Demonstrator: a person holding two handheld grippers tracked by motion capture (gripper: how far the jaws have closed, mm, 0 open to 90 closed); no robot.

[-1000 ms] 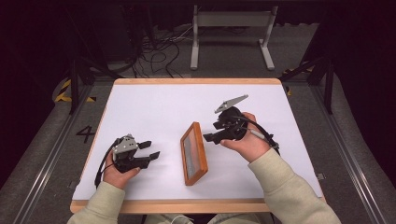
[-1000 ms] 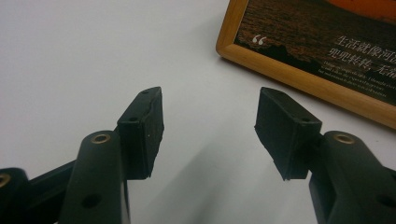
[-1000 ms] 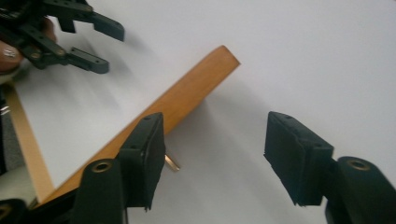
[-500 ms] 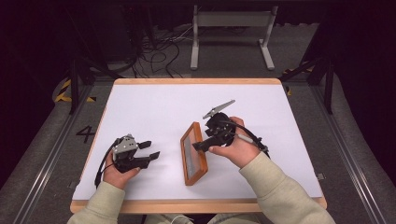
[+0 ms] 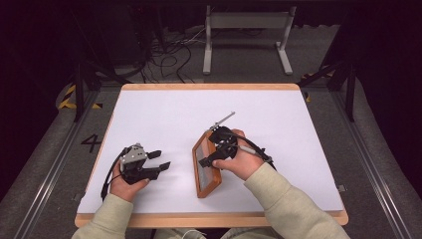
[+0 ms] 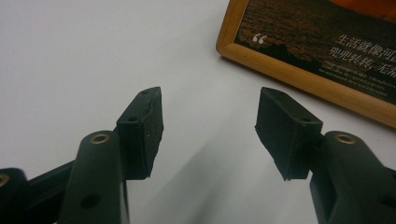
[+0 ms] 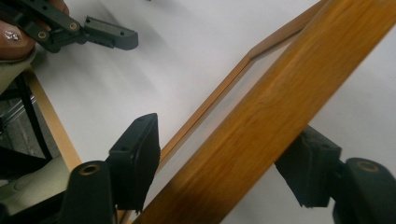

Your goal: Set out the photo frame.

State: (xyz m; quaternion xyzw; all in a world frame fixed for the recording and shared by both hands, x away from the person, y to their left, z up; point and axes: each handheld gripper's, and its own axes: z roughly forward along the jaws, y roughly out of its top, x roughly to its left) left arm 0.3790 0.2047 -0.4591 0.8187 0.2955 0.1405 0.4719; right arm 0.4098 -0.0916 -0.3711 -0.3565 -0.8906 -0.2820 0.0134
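Right claw (image 5: 208, 155) agape astride the wooden picture frame's (image 5: 201, 185) raised long edge, left claw (image 5: 158, 159) apart, well clear.

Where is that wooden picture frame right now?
In the high view the picture frame lies near the table's front edge, between the jaws of the right gripper, with the left gripper off to its left.

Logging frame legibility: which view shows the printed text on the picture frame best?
The left gripper view: the picture frame lies face-up there, its white characters readable. The high view shows the whole frame too small to read; the right gripper view shows its wooden edge, blurred, between the right hand-held gripper's jaws.
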